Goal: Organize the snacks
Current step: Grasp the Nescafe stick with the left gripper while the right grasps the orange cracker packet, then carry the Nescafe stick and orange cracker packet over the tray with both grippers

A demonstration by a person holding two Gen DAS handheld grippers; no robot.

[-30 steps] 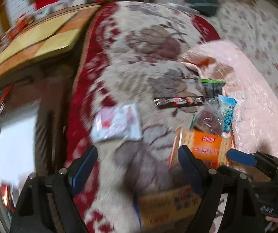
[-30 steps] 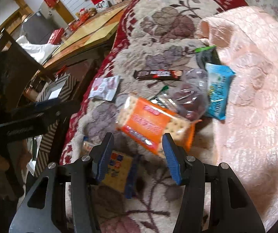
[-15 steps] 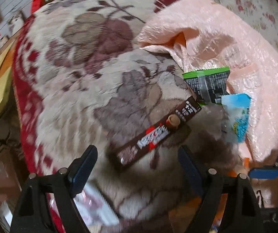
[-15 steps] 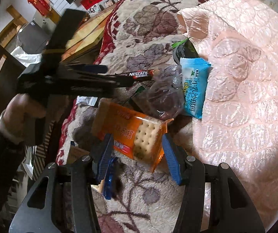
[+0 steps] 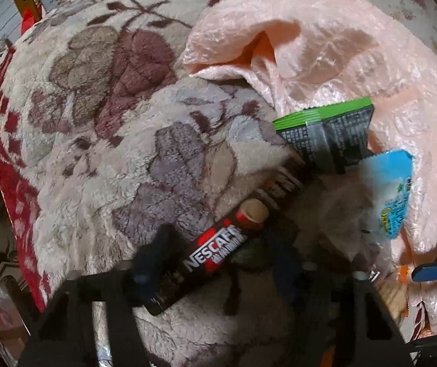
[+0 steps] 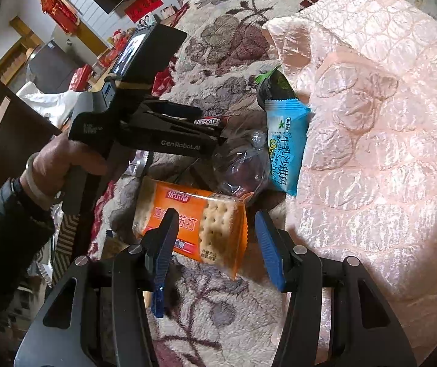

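A: Report the position of the left gripper (image 5: 218, 260).

B: It sits low over the floral plush blanket (image 5: 126, 153). Its jaws stand apart on either side of the Nescafé stick (image 5: 218, 244), which lies diagonally between them. Motion blur hides whether either finger touches the stick. In the right wrist view the same tool (image 6: 218, 136) points toward the snack pile, held by the left hand (image 6: 65, 159).

A: Report the right gripper (image 6: 215, 241).

B: Its jaws are spread wide, empty. The orange cracker pack (image 6: 197, 223) lies on the blanket between and just beyond the blue fingers (image 6: 269, 244), its right end raised. Contact cannot be confirmed.

A: List the remaining snacks.

B: A black packet with a green edge (image 5: 328, 137) rests against the pink quilted cover (image 5: 325, 46). A blue milk sachima packet (image 6: 285, 150) lies just below it, partly on the pink cover. A clear wrapped dark item (image 6: 240, 168) sits between the blue packet and the cracker pack.
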